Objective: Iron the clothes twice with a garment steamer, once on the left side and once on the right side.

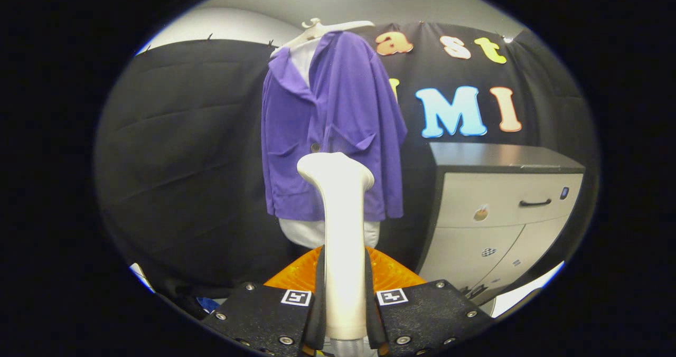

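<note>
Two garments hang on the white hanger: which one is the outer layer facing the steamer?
The purple button-front jacket; the white garment shows only beneath its hem and at the collar. The gripper is shut on the white garment steamer.

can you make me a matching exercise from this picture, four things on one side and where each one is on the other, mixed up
Things
1. steamer
2. purple shirt
3. cabinet
4. hanger

Places
A. standing against the wall, to the right of the clothes
B. clamped between the two fingers of the gripper
C. at the very top, holding the clothes up
D. hanging straight ahead, beyond the fingers

Pairs: 1-B, 2-D, 3-A, 4-C
</note>
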`<state>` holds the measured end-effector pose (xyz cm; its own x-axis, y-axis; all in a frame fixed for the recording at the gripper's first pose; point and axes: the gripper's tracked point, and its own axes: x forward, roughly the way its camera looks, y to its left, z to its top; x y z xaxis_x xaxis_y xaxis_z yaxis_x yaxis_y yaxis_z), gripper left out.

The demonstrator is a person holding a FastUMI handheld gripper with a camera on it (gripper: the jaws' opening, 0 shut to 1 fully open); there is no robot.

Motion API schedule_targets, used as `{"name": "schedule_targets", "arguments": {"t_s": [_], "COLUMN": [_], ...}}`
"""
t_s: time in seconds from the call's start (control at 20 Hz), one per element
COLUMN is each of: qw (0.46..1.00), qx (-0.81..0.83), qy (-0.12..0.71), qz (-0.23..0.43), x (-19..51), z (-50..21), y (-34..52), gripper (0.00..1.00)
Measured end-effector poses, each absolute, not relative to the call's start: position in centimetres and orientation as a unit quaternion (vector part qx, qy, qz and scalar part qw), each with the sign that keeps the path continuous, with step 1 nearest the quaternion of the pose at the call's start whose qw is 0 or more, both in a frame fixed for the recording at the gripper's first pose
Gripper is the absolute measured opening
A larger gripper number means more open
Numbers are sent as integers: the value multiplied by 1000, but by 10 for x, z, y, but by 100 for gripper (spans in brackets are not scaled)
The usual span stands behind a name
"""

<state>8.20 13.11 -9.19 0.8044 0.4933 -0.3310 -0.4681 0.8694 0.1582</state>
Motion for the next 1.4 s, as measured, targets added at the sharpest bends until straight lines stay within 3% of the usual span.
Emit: {"name": "schedule_targets", "arguments": {"t_s": [0.7,1.4], "qw": [990,991], "qx": [84,79], "qy": [17,30], "qz": [112,103], "x": [80,71], "z": [17,13], "y": [-58,-60], "gripper": [30,30]}}
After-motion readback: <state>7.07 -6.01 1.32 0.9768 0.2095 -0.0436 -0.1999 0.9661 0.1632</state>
